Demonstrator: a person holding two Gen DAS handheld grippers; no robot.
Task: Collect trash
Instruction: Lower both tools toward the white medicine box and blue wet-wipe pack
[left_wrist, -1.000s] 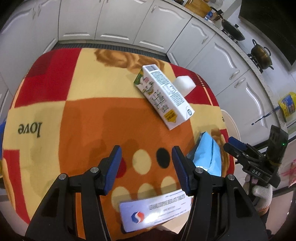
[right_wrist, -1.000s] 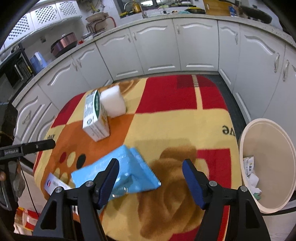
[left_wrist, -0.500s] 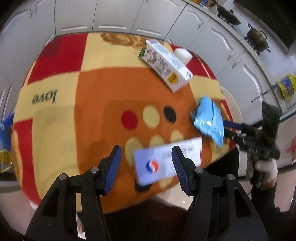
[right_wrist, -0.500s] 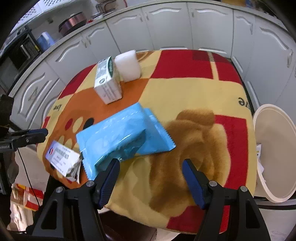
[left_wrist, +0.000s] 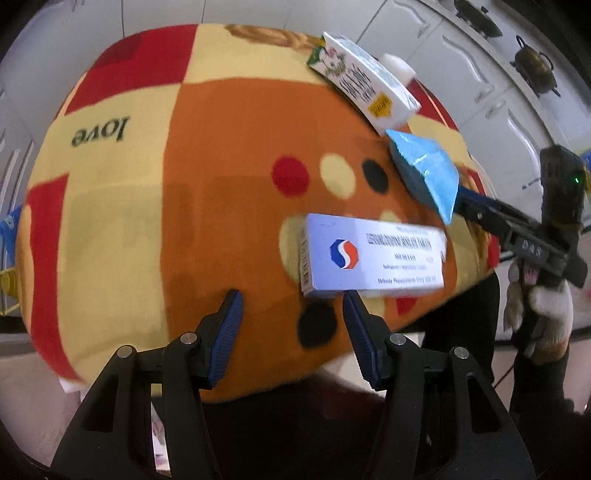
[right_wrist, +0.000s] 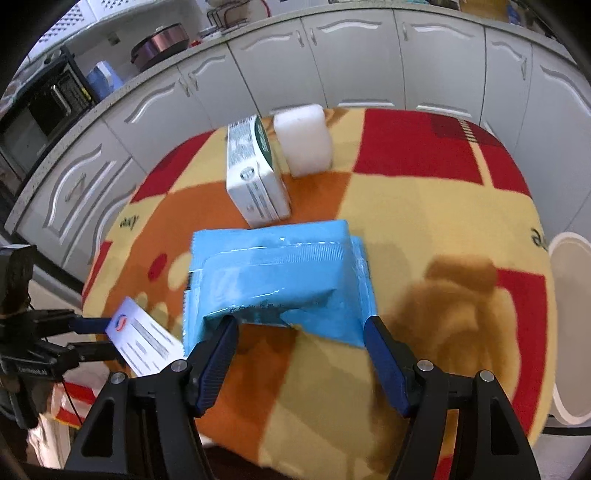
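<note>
1. The left gripper (left_wrist: 291, 308) hangs over the near edge of the table, its jaws parted and nothing between them; the blue pads (left_wrist: 229, 325) frame bare cloth.
2. Just beyond its right fingertip lies the white medicine box (left_wrist: 373, 258), flat on the patterned tablecloth (left_wrist: 207, 206) near the table's edge, its red-and-blue logo facing up. The box is not between the jaws.
3. The right gripper (right_wrist: 301, 326) stands with its jaws set wide, one fingertip at each near corner of the blue packet (right_wrist: 277, 280). Whether the pads press on the packet or only flank it, I cannot tell.
4. The blue packet lies flat on the cloth, its far edge just beside the white carton (right_wrist: 255, 173).
5. In the left wrist view the right gripper's fingers reach in from the right at the packet, held by a white-gloved hand (left_wrist: 543, 317).
6. The carton lies on its side farther back, with a white block (right_wrist: 304, 142) just beside it.
7. A white bin (right_wrist: 570, 328) stands off the table's right side in the right wrist view.
8. White kitchen cabinets (right_wrist: 351, 55) curve round behind the table.
</note>
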